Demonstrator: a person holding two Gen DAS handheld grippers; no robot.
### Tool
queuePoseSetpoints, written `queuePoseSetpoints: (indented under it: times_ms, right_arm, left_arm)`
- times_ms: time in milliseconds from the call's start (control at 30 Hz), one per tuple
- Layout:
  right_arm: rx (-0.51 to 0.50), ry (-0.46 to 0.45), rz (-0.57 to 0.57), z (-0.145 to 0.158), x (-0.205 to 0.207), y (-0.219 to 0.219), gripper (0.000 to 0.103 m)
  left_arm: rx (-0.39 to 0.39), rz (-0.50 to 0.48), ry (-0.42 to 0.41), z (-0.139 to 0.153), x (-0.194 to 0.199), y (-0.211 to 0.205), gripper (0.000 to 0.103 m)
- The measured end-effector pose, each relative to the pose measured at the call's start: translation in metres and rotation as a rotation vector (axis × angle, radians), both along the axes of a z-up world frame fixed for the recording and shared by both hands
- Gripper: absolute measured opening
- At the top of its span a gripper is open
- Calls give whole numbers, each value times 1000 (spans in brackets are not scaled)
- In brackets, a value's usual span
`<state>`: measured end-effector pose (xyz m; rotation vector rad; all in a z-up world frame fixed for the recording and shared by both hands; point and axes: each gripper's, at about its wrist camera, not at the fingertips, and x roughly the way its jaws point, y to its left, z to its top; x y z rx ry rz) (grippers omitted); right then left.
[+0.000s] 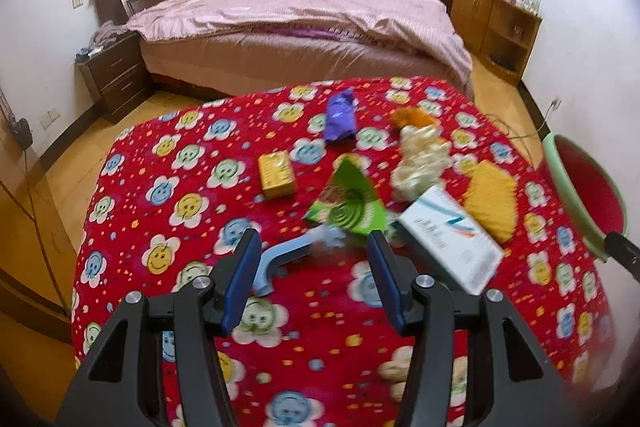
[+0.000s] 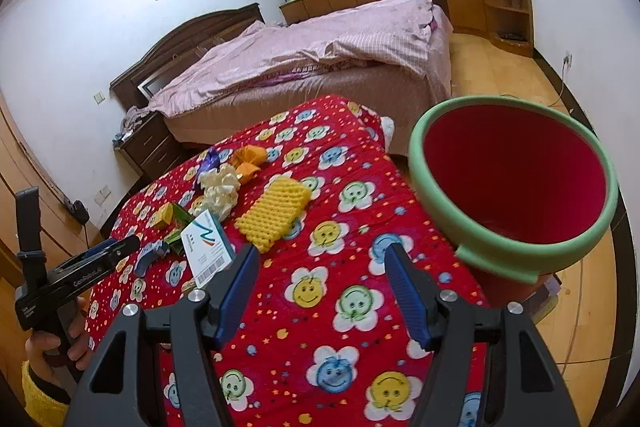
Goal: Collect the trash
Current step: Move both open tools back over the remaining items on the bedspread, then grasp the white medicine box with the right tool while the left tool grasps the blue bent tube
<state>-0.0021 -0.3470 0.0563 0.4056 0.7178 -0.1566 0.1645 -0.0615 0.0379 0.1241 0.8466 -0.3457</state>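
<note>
Left gripper (image 1: 312,247) hangs with jaws apart, holding nothing, just above the bent blue plastic piece (image 1: 280,259) on the red flower-print cloth (image 1: 320,347). Right gripper (image 2: 320,263) gapes empty beside the green-rimmed red bucket (image 2: 516,183).

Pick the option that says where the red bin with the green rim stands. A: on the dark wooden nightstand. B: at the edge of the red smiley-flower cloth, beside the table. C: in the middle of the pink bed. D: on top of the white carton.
B: the right wrist view shows the red bin with the green rim beside the edge of the red smiley-flower cloth, its inside empty.
</note>
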Motion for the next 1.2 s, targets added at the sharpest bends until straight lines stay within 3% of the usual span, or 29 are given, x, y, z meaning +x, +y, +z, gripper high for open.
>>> queuePoseSetpoints:
  times_ms: [333,533,667,833,900,1067,1200]
  right_arm:
    - [-12,29,63,-6,20,30,70]
    - [-25,51,125,-13,37,52,70]
    - [-27,81,163,-20,53,65,70]
    - [-41,112,212,-30,73,83,71]
    - [-50,124,224,-33,80,88,76]
    - [-67,154,270,-44,97,104,77]
    - [-78,170,286,-52,106,110,77]
  left_arm:
    - [50,-5,67,-34,17,14,55]
    - [33,29,97,-49,29,21,55]
    - [1,40,91,-53,33,26,55]
    - [15,28,60,-54,31,24,54]
    - [5,12,64,-54,30,22,42]
    - [-15,-13,71,-50,26,20,17]
    - [-39,-12,81,-48,23,23,13]
